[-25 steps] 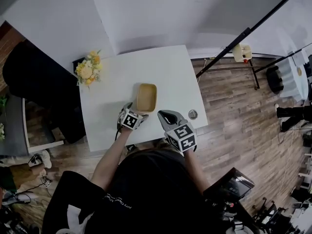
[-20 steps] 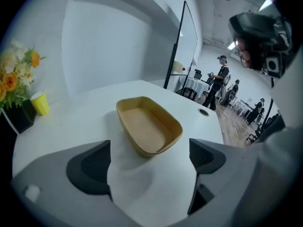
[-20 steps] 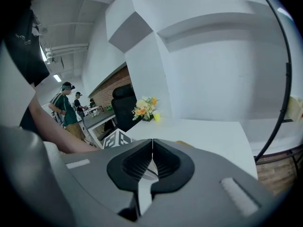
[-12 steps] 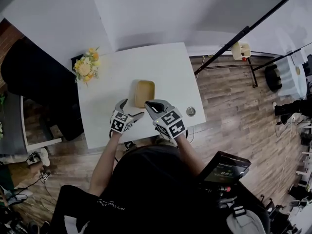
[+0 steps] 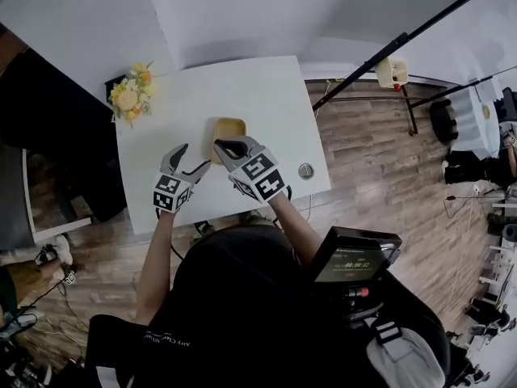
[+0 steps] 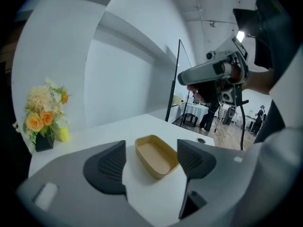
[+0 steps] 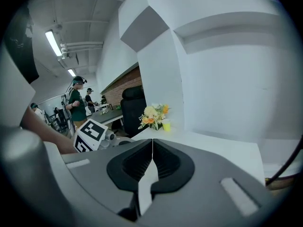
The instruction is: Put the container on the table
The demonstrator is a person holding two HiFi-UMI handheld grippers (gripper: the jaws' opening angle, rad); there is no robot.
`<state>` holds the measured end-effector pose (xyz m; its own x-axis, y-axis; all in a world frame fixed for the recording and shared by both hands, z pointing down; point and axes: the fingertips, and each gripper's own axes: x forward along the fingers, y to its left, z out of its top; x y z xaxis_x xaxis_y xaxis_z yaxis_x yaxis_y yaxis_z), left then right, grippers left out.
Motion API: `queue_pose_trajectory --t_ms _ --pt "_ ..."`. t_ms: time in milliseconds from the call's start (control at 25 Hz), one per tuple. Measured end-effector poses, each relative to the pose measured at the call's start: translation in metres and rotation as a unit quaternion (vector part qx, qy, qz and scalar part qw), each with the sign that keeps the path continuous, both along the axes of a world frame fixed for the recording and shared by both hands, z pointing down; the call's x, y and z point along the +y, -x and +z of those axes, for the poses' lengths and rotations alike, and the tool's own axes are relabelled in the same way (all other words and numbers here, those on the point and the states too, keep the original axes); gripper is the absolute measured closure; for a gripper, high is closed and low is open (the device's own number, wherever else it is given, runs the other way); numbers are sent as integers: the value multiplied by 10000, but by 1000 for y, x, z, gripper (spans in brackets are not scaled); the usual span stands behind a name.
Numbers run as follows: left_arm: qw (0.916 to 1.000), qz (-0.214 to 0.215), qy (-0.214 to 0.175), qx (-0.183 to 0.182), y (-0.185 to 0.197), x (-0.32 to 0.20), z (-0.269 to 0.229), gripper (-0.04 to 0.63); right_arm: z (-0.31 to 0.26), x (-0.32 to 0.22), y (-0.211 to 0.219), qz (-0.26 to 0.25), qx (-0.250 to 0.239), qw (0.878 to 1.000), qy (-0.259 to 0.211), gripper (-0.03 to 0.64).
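Observation:
The tan, empty container (image 5: pixel 229 130) rests on the white table (image 5: pixel 266 95); in the left gripper view the container (image 6: pixel 156 155) lies flat a little ahead of the jaws. My left gripper (image 5: pixel 190 160) hovers just left of and nearer than it, open. Its jaws have just been closing partway with nothing between them, and the pads (image 6: pixel 108 166) touch nothing. My right gripper (image 5: pixel 218 145) is shut and empty, with its tip over the container's near end. In its own view the right gripper (image 7: pixel 152 161) has its pads pressed together, and it faces the flowers.
A yellow and orange flower bunch (image 5: pixel 129 99) stands at the table's far left corner. A small round metal fitting (image 5: pixel 305 170) sits near the right front edge. A black slanted pole (image 5: pixel 388 51) and wood floor lie to the right. A dark chair (image 5: pixel 48 128) stands left of the table.
The left gripper has let go of the container, drawn back and lifted, and its jaws have narrowed. The right gripper has swung left to the container's near end. The container stays put.

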<state>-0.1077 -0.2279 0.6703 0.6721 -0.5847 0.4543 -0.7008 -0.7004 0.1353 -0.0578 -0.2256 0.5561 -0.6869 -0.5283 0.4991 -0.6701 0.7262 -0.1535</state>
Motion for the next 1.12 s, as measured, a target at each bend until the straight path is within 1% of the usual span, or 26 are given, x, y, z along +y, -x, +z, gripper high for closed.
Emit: queue_pose_trajectory --t_ms 40,80,160,280,400,520,680,880,1000,1120 --pt "9999 -21 -160 14 3 -2 -9 296 -2 -3 3 -24 -12 10000 -36 600" --pt "9995 -53 -300 28 6 -4 -17 333 -3 -5 6 -50 -23 10000 -68 600" --pt "9986 -113 -502 77 10 -7 -32 350 -5 -9 11 -93 -40 9999 -122 600" --pt "9971 -139 -724 203 8 -8 -54 355 -8 -11 12 -66 -97 9998 -175 600" --pt "9955 -112 -896 286 4 -7 -70 359 -13 -15 8 85 -146 9995 -249 600" --pt "9933 -207 -1116 192 12 -10 -78 360 -16 -23 11 126 -201 9991 -343 600" --pt "9910 -439 -1235 257 20 -16 -84 360 -11 -30 11 181 -175 9991 -329 600" --pt "9880 -552 -1416 290 27 -21 -96 360 -17 -30 14 180 -157 9990 -382 600" --pt "9858 -629 -1528 289 31 -25 -104 377 -20 -32 16 172 -163 9989 -410 600" --pt "9848 -669 -1575 293 32 -26 -108 377 -22 -32 18 164 -179 9987 -455 600"
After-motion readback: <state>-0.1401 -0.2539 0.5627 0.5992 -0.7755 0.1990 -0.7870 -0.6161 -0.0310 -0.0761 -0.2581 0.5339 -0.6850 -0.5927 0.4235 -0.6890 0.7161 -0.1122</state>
